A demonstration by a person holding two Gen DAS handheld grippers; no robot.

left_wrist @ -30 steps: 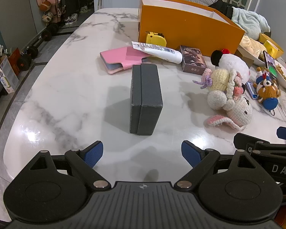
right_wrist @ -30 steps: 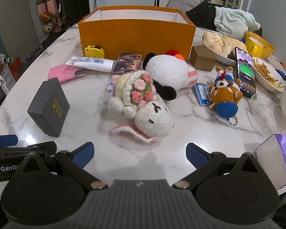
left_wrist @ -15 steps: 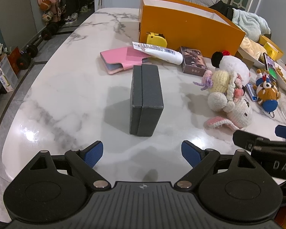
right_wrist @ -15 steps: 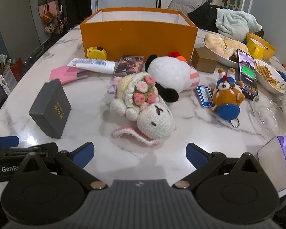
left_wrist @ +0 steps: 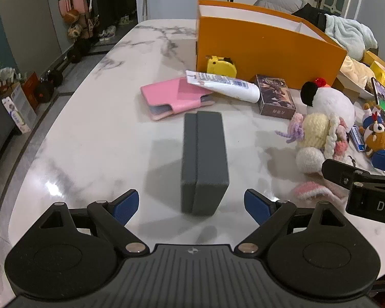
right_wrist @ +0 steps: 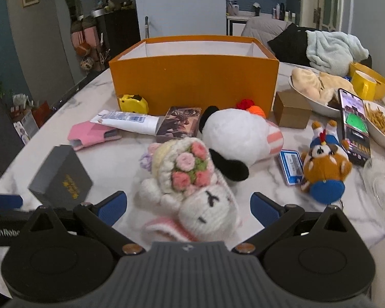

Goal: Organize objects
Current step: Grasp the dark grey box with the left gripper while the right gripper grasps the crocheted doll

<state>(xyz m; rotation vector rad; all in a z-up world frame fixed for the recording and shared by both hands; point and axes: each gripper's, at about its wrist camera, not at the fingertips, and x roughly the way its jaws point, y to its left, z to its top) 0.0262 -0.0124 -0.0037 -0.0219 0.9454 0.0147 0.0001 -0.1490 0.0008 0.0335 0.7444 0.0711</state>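
A dark grey box (left_wrist: 204, 161) stands on edge on the marble table, its near end between the open fingers of my left gripper (left_wrist: 192, 205); it also shows in the right wrist view (right_wrist: 61, 177). My right gripper (right_wrist: 188, 209) is open, its blue pads on either side of a white crochet lamb toy (right_wrist: 192, 192). Behind it lie a white plush (right_wrist: 236, 133), a card box (right_wrist: 181, 124), a white tube (right_wrist: 128, 122), a pink case (right_wrist: 92, 134) and a yellow tape measure (right_wrist: 133, 104). An open orange box (right_wrist: 195, 77) stands at the back.
A brown plush keychain (right_wrist: 326, 169), a blue card (right_wrist: 291, 163), a phone (right_wrist: 354, 125), a small brown carton (right_wrist: 291, 111), food bowls (right_wrist: 318, 89) and a yellow mug (right_wrist: 364, 84) crowd the right side. The table's left edge (left_wrist: 51, 125) drops to the floor.
Both grippers have moved forward. The grey box now reaches between the left fingers, and the crochet lamb now lies between the right fingers. No object has moved.
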